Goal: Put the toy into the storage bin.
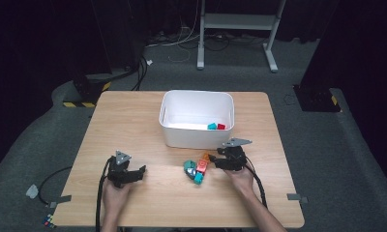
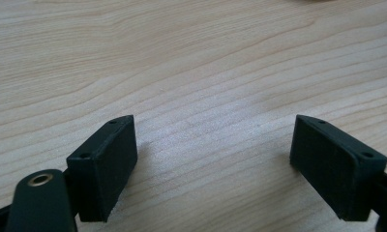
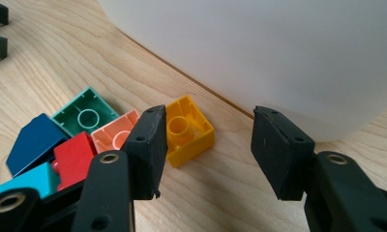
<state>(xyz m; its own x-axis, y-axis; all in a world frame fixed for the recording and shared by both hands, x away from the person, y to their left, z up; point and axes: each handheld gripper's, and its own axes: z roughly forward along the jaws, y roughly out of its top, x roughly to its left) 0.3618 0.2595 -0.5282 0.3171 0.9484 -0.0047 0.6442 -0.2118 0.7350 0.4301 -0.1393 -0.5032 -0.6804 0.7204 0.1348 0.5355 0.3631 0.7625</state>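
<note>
A small heap of toy bricks (image 1: 197,169) lies on the table just in front of the white bin (image 1: 196,137). In the right gripper view a yellow brick (image 3: 189,130) lies upside down nearest the bin wall, with a salmon brick (image 3: 115,133), a green brick (image 3: 85,113), a red brick (image 3: 74,157), a dark blue brick (image 3: 34,140) and a teal brick (image 3: 29,179) beside it. My right gripper (image 1: 219,162) (image 3: 206,152) stands open, low over the table, its left jaw next to the yellow brick. Nothing is gripped. My left gripper (image 1: 141,172) (image 2: 213,164) is open over bare wood.
The white bin (image 3: 259,53) holds a teal brick (image 1: 212,126) and a red brick (image 1: 221,126) in its near right corner. The wooden table (image 1: 133,121) has free room on its left half. Cables trail from both grippers over the near edge.
</note>
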